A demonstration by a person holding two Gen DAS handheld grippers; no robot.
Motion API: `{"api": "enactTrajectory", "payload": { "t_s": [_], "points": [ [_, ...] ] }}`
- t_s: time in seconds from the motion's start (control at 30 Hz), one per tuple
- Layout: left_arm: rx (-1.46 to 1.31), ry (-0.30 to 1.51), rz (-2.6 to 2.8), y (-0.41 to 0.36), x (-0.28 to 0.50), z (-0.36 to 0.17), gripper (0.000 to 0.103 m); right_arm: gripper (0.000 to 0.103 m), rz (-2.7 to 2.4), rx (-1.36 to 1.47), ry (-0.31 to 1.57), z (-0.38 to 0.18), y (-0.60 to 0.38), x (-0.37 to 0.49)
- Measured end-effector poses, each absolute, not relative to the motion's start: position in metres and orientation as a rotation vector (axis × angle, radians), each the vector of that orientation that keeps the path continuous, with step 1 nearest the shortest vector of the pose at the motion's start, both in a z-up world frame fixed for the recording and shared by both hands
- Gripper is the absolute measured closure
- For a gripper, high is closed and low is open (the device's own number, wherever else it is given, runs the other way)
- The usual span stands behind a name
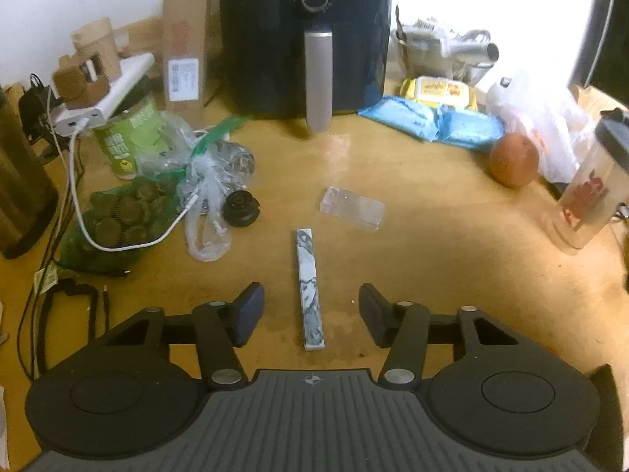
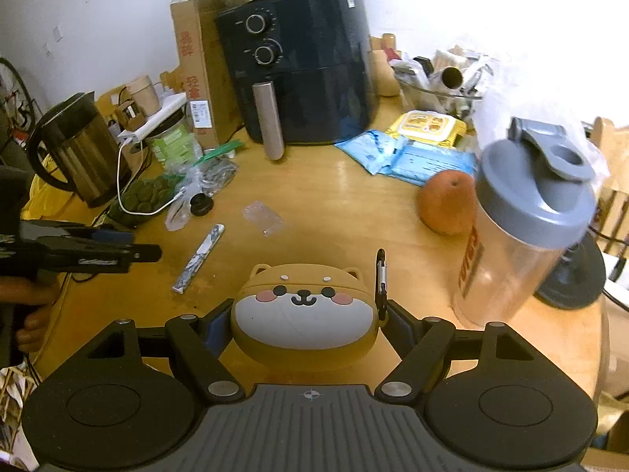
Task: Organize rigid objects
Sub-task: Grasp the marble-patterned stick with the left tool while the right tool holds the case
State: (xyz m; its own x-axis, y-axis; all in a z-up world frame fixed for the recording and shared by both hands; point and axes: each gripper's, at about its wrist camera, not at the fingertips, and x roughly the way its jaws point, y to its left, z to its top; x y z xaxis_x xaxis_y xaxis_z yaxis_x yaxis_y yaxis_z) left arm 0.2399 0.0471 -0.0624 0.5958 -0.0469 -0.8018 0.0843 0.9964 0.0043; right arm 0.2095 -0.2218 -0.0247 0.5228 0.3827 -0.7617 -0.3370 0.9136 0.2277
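Your right gripper has its two fingers closed against the sides of the dog-face case, a rounded, smooth mustard-yellow shell with a white muzzle, pink cheeks and a black carabiner on its right side. It sits well in front of the air fryer, above the wooden table.

Your left gripper is spread wide and holds nothing; the marbled strip, a slim flat white-and-grey bar, lies on the table between its fingers, touching neither. Just beyond it, nearer the air fryer, lies a clear plastic case, flat and glossy.

The air fryer is dark, glossy, with two round dials and a matte metal handle. Left of it stands a cardboard box with red characters I can't read. To the right, a ribbed-looking orange fruit touches a clear shaker bottle with grey lid and red lettering, too blurred to read.
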Motion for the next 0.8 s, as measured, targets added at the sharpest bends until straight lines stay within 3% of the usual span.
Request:
{"api": "enactTrajectory", "payload": {
  "t_s": [0.2, 0.57, 0.7, 0.8],
  "points": [
    [0.070, 0.979, -0.085, 0.044, 0.264, -0.085, 0.064, 0.023, 0.397, 0.075, 0.921, -0.021, -0.231, 0.201],
    [0.114, 1.079, -0.102, 0.043, 0.300, -0.117, 0.076, 0.023, 0.341, 0.102, 0.931, -0.021, -0.245, 0.192],
    [0.106, 1.102, -0.108, 0.045, 0.306, -0.125, 0.086, 0.023, 0.333, 0.109, 0.932, -0.021, -0.248, 0.189],
    [0.114, 1.113, -0.111, 0.045, 0.309, -0.124, 0.087, 0.023, 0.334, 0.108, 0.932, -0.021, -0.248, 0.189]
  ]
}}
